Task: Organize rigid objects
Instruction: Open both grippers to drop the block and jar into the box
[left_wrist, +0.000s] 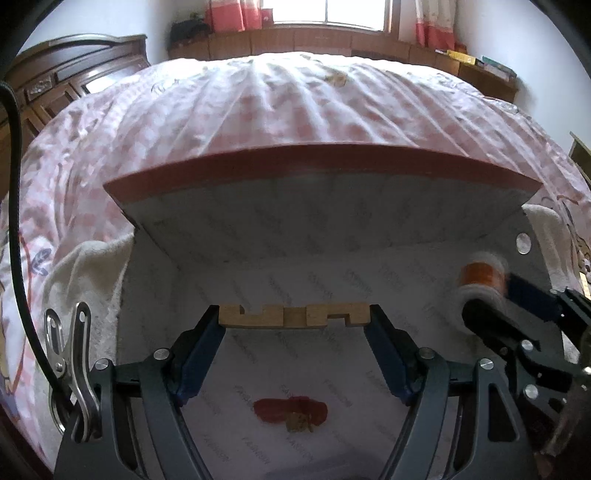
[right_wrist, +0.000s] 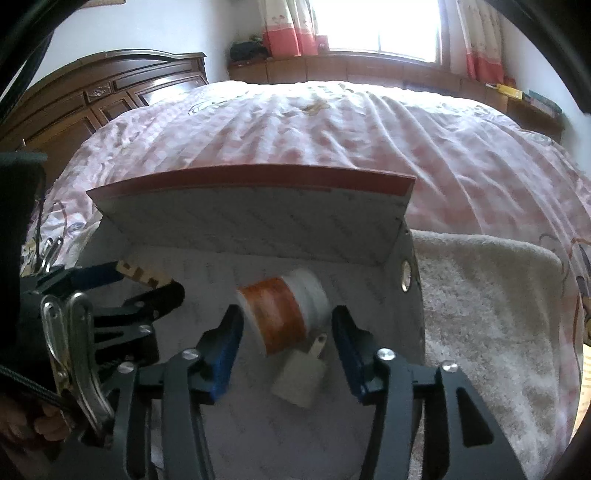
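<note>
Pink checked bed (right_wrist: 461, 155), white towel (right_wrist: 480, 295), open box (right_wrist: 258, 218)

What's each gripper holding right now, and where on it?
Left gripper clamps the notched wooden piece by its two ends. Right gripper holds nothing: the orange-labelled container sits between its open jaws, untouched.

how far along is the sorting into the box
Done: a red item and a white plug already lie on the floor of the open box. In hand: the left gripper clamps a notched wooden piece over the box; the right gripper's pads stand clear of the orange-labelled jar. Left: setting the wooden piece down.
</note>
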